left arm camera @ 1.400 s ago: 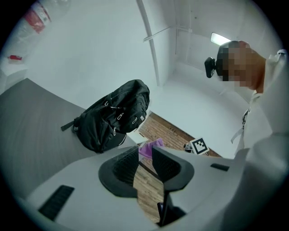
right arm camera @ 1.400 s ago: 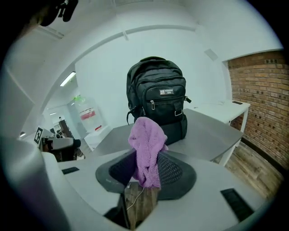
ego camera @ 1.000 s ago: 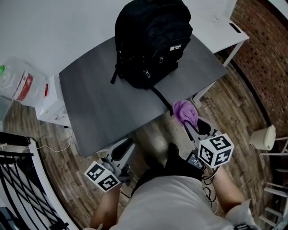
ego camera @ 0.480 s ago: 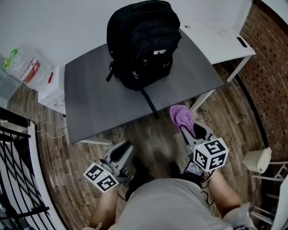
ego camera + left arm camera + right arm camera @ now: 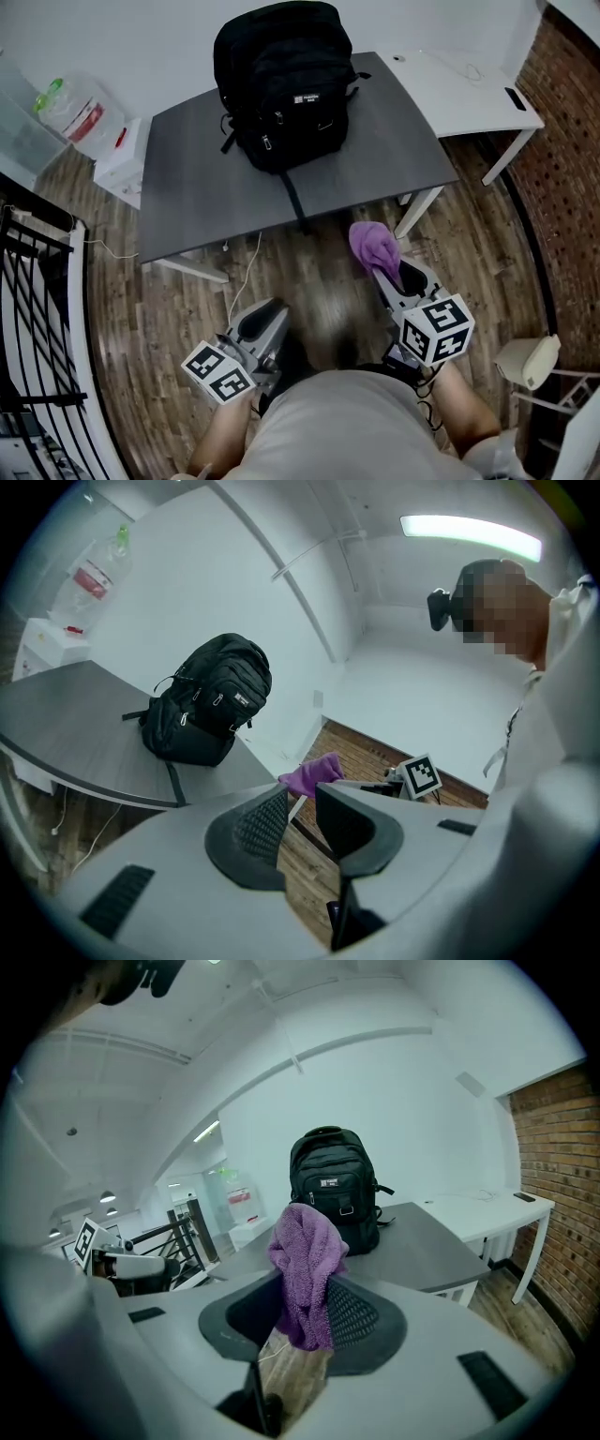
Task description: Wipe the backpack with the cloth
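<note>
Backpack (image 5: pixel 281 84) stands on the grey table (image 5: pixel 375 159) at 12 o'clock from the person, not yet wiped; the right gripper (image 5: pixel 382 274) clamps the purple cloth (image 5: pixel 373 246), while the left gripper (image 5: pixel 260 322) is parted and empty.

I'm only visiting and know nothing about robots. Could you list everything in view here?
backpack: one, black, on the grey table
table: one, dark grey, centre
desk: one, white, right of the table
water jug: one, clear, upper left
railing: one, black, left edge
cloth: one, purple, in the right tongs
left tongs: one, grey, open and empty, lower left
right tongs: one, grey, shut on the cloth, lower right
</note>
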A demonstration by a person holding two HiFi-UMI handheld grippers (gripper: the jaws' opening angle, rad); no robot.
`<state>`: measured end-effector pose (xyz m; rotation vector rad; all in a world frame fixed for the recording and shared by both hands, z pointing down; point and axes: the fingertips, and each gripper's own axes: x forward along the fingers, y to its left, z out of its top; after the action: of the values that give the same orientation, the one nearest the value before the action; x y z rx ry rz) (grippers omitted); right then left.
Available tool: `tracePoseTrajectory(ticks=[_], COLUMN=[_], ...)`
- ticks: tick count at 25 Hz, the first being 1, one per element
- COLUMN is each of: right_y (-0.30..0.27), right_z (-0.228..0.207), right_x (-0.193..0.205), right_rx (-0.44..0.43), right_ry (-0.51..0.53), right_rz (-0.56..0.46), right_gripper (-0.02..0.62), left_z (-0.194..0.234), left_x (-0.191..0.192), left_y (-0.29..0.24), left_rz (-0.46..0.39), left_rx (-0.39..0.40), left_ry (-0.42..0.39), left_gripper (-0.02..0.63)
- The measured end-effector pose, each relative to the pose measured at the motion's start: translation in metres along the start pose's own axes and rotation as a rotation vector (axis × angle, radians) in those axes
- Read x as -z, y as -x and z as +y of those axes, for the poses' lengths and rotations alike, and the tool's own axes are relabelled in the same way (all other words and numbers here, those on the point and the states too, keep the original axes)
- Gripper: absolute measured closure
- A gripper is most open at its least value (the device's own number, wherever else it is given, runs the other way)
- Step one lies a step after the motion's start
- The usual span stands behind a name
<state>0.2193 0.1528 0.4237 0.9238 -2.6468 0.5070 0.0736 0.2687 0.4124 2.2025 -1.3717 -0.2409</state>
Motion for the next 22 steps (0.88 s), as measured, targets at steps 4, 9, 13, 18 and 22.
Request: tracePoseTrajectory(ticks=[4,9,13,18,22], right_y=[0.02,0.039,0.05,0.048,0.042], right_z=[0.004,0.013,0.017,0.037,0.049], right_x=[-0.003,-0.001,-0.001,0.0,-0.007], right_rx=[-0.009,0.008,0.041,0.063,0.074], right_ry=[-0.008,-0.016,-0.022,-0.044,-0.043], right_rz=[-0.033,-0.051,-0.058,-0.056,-0.072], right_gripper=[0.46,0.46,0.46,0.46,0.46], left_z=[-0.012,-0.018,-0.019,-0.009,-0.001], left_x=[0.004,-0.001,-0.008,-0.018,-0.024], left_y=[0.007,0.015,0.023,0.048,0.06], left_rz=[0.009,0.004,0.004,0.012,0.011], left_rx=[-0.025,-0.015,0.006,0.006,0.011], left_ry=[-0.02,-0.039,-0.039,-0.048,-0.048], left_gripper=[0.514,0.514,0.512,0.512,0.512])
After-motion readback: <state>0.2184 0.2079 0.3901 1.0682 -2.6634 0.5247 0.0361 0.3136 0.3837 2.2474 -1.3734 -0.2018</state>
